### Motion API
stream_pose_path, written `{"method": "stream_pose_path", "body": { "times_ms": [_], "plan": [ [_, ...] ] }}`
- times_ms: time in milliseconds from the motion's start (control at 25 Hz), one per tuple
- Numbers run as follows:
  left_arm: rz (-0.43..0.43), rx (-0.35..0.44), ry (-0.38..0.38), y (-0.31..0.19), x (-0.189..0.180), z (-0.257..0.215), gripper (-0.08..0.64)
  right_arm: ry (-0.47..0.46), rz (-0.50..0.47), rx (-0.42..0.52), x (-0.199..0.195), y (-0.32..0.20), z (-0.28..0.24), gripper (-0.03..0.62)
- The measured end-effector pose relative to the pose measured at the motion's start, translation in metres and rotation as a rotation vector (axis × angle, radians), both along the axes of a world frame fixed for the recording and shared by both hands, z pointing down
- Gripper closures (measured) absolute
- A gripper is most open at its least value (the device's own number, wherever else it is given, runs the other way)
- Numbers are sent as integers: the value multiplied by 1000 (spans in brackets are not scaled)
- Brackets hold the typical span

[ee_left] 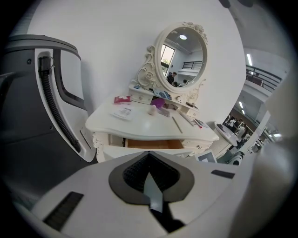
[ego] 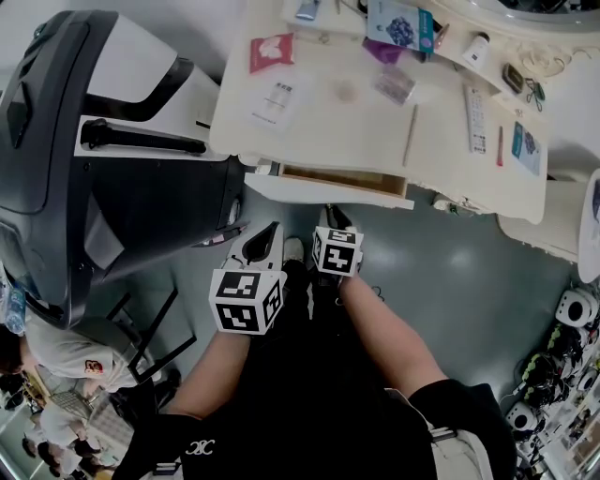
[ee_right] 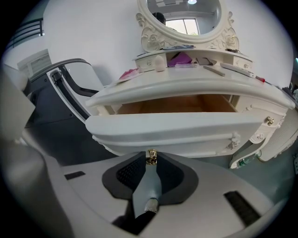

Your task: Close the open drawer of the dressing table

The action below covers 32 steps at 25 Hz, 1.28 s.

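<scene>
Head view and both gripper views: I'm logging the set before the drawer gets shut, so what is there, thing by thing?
dressing table: one, cream, against the white wall
drawer: one, cream front, wooden inside, open under the top
knob: one, gold, on the drawer front
mirror: one, oval, carved cream frame, at the table's back
packet: one, red, tabletop rear left
card: one, white, tabletop left
stick: one, tan, tabletop middle
remote: one, white, tabletop right
box: one, blue, tabletop rear
machine: one, dark grey and white, left of the table
left gripper: one, white, jaws together, empty
right gripper: one, white, tips closed on the knob
</scene>
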State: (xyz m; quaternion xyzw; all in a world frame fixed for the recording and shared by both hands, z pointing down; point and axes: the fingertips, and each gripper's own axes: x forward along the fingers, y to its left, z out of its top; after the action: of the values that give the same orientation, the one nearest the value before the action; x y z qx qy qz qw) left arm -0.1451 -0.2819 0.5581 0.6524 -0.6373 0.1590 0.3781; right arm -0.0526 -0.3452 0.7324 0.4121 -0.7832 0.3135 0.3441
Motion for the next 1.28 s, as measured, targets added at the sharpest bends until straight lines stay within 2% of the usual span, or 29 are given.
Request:
{"method": "stream_pose_path", "body": {
  "times_ms": [320, 720, 880, 1000, 1160, 1280],
  "plan": [
    [-45, -5, -18, -16, -9, -6, 560, -5, -7, 40, -12, -48, 0, 514],
    [-81, -18, -33, -19, -18, -8, 560, -69, 83, 35, -22, -88, -1, 512],
    [-78, -13, -39, -22, -20, -10, 560, -23, 21, 96, -23, -86, -3, 517],
    [-74, -1, -41, -25, -20, -14, 560, 3, -39, 118, -24, -83, -8, 580],
    [-64, 19, -40, -29, -18, -21, 560, -38, -99, 115, -21, -67, -24, 580],
    [-37, 53, -46, -38, -14, -34, 560, -78, -96, 126, -10, -60, -45, 580]
  ]
}}
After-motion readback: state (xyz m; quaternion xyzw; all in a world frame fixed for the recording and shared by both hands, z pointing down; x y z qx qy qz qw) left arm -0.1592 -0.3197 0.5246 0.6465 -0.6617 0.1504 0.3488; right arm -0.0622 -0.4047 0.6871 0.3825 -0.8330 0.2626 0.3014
